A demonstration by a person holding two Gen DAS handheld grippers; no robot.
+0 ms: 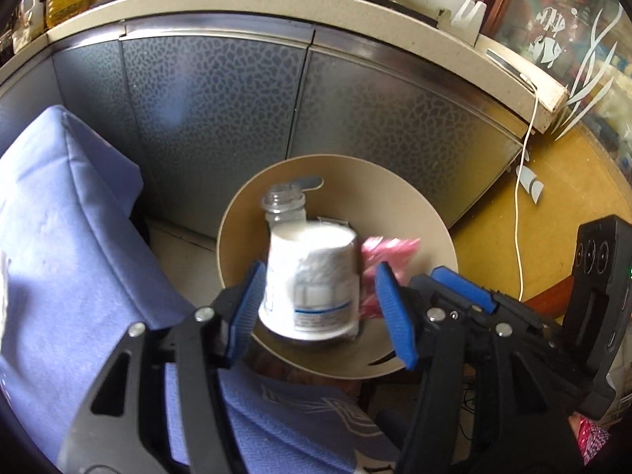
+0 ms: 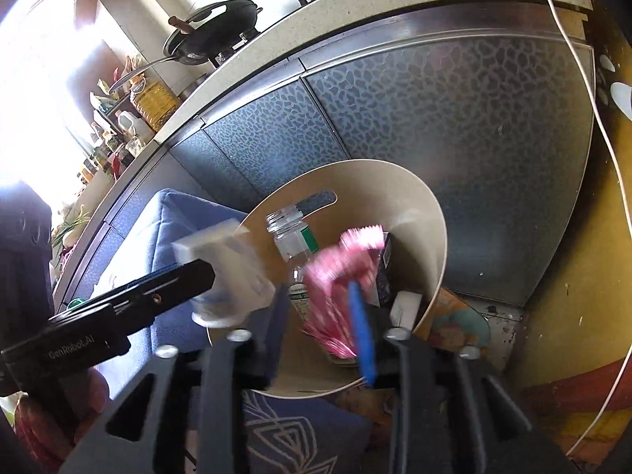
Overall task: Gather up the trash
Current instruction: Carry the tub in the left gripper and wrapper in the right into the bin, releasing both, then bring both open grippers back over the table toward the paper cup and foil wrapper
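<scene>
Location: kitchen floor in front of grey mottled cabinet doors (image 1: 221, 102) under a pale stone-look counter (image 1: 276, 4).
Bin: round beige plastic waste bin (image 1: 426, 217) stands just beside a blue fabric cushion (image 1: 67, 205), open top towards both cameras.
Bin contents: clear uncapped plastic bottle (image 1: 282, 205) with a green-edged label lies inside; a dark carton and a white block rest against the far wall in the right wrist view.
Left gripper: left gripper (image 1: 316, 304) hangs over the bin mouth, blue pads set wide apart.
Left load: white plastic tub with a printed blue-lined label (image 1: 312, 276) sits between the pads, bottom towards the camera, over the bin opening. There is a gap at the right pad; contact at the left pad cannot be confirmed, as the tub is motion-blurred.
Right gripper: right gripper (image 2: 320, 331) is over the near rim of the bin, fingers parted roughly halfway.
Right load: pink and white patterned plastic wrapper (image 2: 339, 276) lies between and ahead of the fingers, inside the bin. It is blurred, and the pads do not appear to press on it.
Other: white cable (image 1: 525, 197) hangs from the counter edge down to the yellow floor (image 1: 493, 237).
Person: a hand (image 2: 43, 414) is partly seen under the left gripper body in the right wrist view.
</scene>
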